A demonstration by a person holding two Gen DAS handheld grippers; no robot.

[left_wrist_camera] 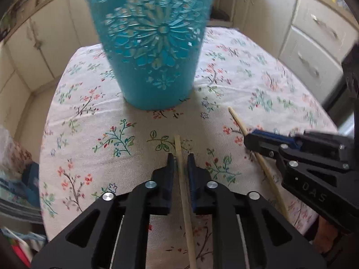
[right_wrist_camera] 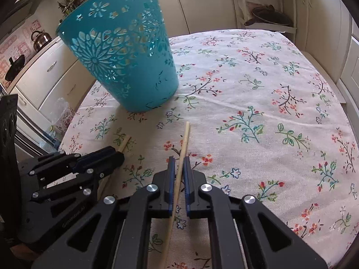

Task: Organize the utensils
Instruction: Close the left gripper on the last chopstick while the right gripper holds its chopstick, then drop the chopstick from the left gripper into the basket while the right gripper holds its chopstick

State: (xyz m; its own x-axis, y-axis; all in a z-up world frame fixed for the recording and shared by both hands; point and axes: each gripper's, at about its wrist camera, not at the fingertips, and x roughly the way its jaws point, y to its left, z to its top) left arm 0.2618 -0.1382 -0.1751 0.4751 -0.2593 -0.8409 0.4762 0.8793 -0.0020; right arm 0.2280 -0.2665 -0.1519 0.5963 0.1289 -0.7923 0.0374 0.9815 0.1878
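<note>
A teal perforated basket (left_wrist_camera: pixel 154 44) stands upright on the floral tablecloth (left_wrist_camera: pixel 89 112); it also shows in the right wrist view (right_wrist_camera: pixel 125 62). My left gripper (left_wrist_camera: pixel 181 157) straddles one wooden chopstick (left_wrist_camera: pixel 179 154) lying on the cloth, jaws narrowly apart, small gaps on both sides. My right gripper (right_wrist_camera: pixel 178 160) straddles a second chopstick (right_wrist_camera: pixel 184 139) the same way, jaws close around it. Each gripper shows in the other's view: the right one (left_wrist_camera: pixel 253 141) over its chopstick (left_wrist_camera: pixel 237 121), the left one (right_wrist_camera: pixel 112 157) over its chopstick (right_wrist_camera: pixel 125 142).
Cream cabinets and drawers (left_wrist_camera: pixel 314 51) ring the table. A shelf with a dark pan (right_wrist_camera: pixel 269 18) is at the back. A kettle (right_wrist_camera: pixel 41 38) stands on a counter at the left. Plastic bags (right_wrist_camera: pixel 60 112) sit beside the table's left edge.
</note>
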